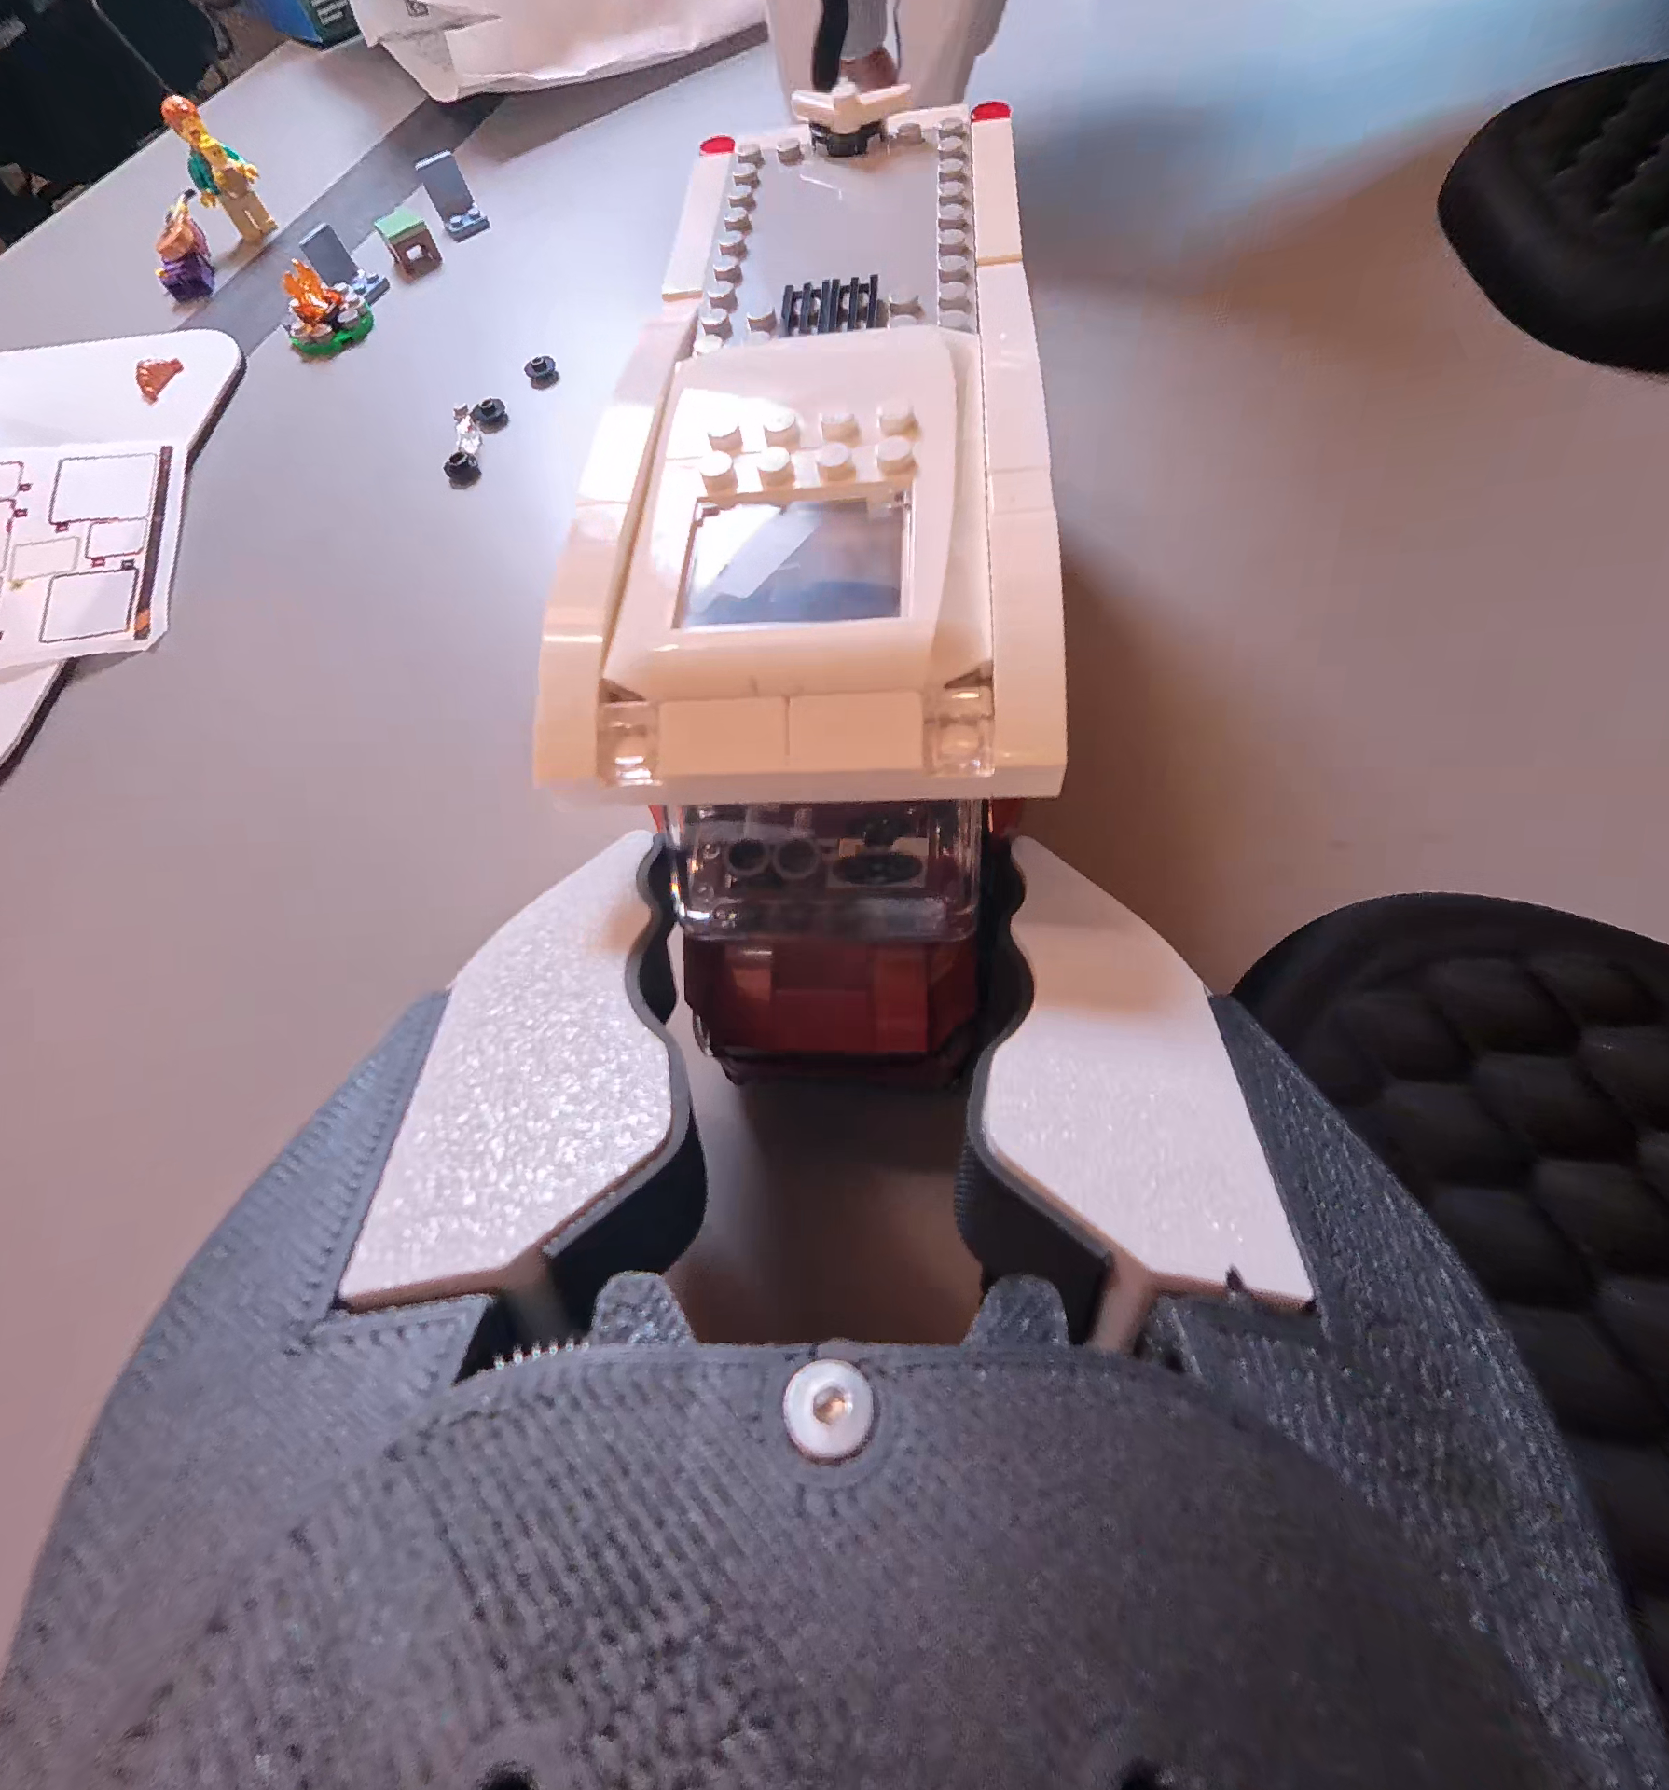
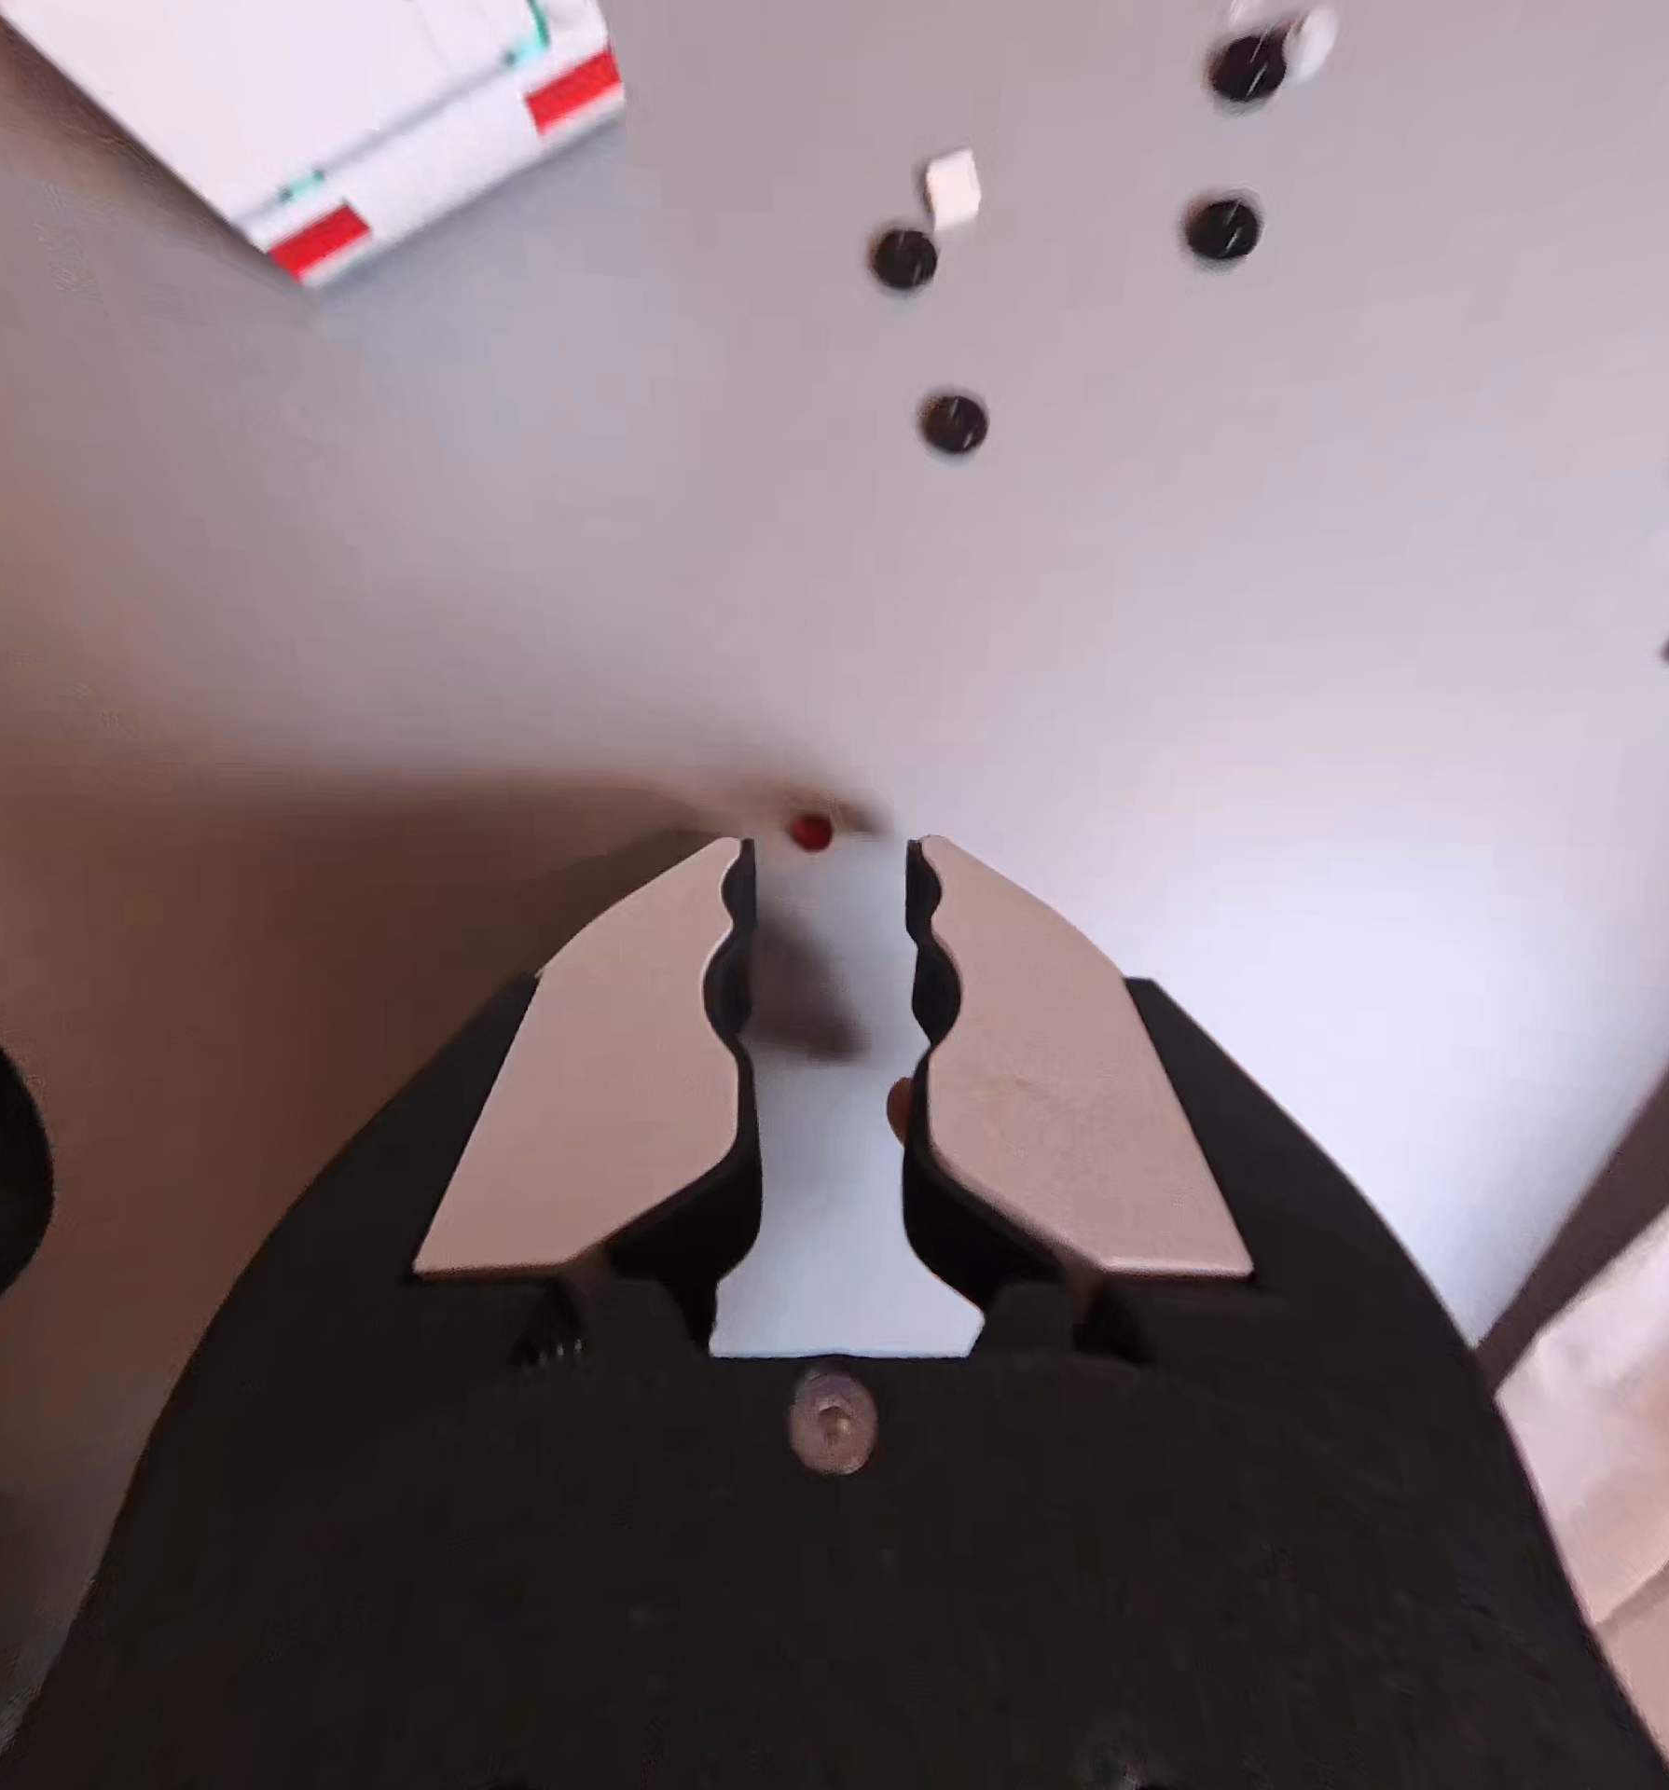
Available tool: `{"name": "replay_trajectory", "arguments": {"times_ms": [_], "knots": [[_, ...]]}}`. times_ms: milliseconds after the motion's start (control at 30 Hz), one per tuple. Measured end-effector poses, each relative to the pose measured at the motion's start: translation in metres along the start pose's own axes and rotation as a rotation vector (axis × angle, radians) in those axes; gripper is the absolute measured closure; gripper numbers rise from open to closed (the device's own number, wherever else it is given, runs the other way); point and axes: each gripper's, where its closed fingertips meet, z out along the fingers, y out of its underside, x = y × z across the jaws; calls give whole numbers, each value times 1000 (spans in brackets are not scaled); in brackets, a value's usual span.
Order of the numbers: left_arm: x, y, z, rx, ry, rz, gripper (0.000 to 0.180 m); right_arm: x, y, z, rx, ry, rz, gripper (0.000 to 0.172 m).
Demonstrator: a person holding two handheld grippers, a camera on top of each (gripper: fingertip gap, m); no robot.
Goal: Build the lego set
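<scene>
The left gripper (image 1: 826, 872) is closed on the front end of the brick-built camper van (image 1: 811, 542), pads against its clear windscreen and red body. The van seems rigid but could separate if squeezed hard; its lower body looks safest. The right gripper (image 2: 831, 852), partly open and empty, hovers just behind a small red stud (image 2: 809, 830).

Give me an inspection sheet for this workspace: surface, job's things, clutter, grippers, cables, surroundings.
Surface: grey table, flat.
Job's things: brick-built camper van, cream roof, dark red body, clear windscreen.
Clutter: minifigures, campfire piece, small black round pieces, tiny red stud, sticker sheet, box with red patches.
Grippers: left gripper fingers closed on the van's front sides; right gripper open, nothing between its fingers, red stud just ahead.
Cables: nothing seen.
Surroundings: black mesh chair, papers.
</scene>
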Motion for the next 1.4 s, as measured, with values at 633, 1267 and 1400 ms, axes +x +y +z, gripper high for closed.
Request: {"name": "replay_trajectory", "arguments": {"times_ms": [633, 1267, 1400], "knots": [[2, -7, 10, 9, 93, 30, 117, 31, -47, 7, 177, 85, -38, 165], [-9, -28, -11, 105, 118, 2, 100, 179, -180, -110, 725, 670, 169, 133], [-55, -64, -32, 230, -26, -66, 123, 222, -197, -121, 816, 742, 391, 139]]}}
